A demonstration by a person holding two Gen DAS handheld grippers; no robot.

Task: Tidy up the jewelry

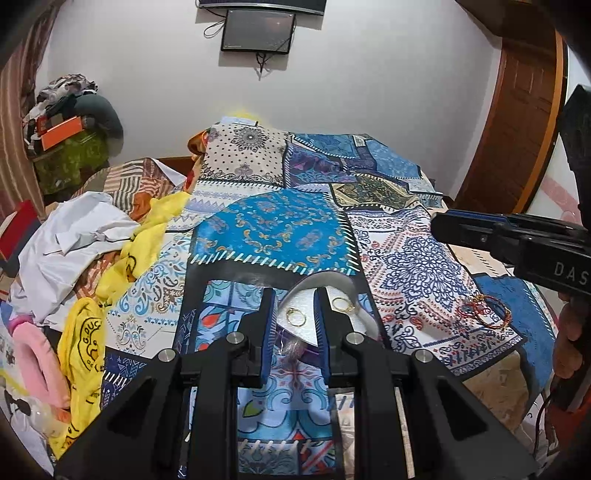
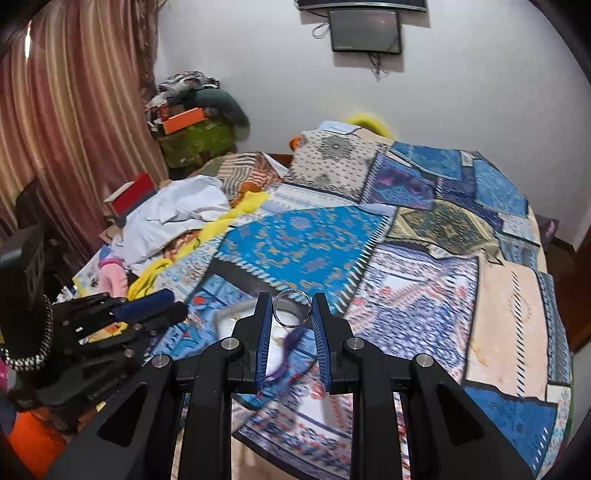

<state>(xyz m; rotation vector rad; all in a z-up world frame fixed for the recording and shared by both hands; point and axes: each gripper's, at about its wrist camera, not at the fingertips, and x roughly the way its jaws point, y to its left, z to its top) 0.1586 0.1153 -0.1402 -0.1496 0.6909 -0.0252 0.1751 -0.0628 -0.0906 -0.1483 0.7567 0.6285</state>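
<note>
In the left wrist view my left gripper (image 1: 294,295) is open, its blue pads low over a white tray (image 1: 325,282) on the patchwork bedspread. Two gold rings lie in the tray: one (image 1: 296,316) between the fingers, one (image 1: 344,305) just right of the right finger. Red bead bracelets (image 1: 484,312) lie on the spread to the right. My right gripper (image 1: 439,225) enters from the right there. In the right wrist view my right gripper (image 2: 291,300) is shut on a silver bangle (image 2: 292,308), held above the tray (image 2: 236,314). The left gripper (image 2: 177,312) shows at left.
Piled clothes, white (image 1: 70,240), yellow (image 1: 86,343) and pink (image 1: 37,354), crowd the bed's left side. A red box (image 2: 135,192) sits beyond them. A purple item (image 2: 288,347) lies near the tray. Curtain at left, wooden door (image 1: 517,122) at right, a wall screen (image 1: 258,29) ahead.
</note>
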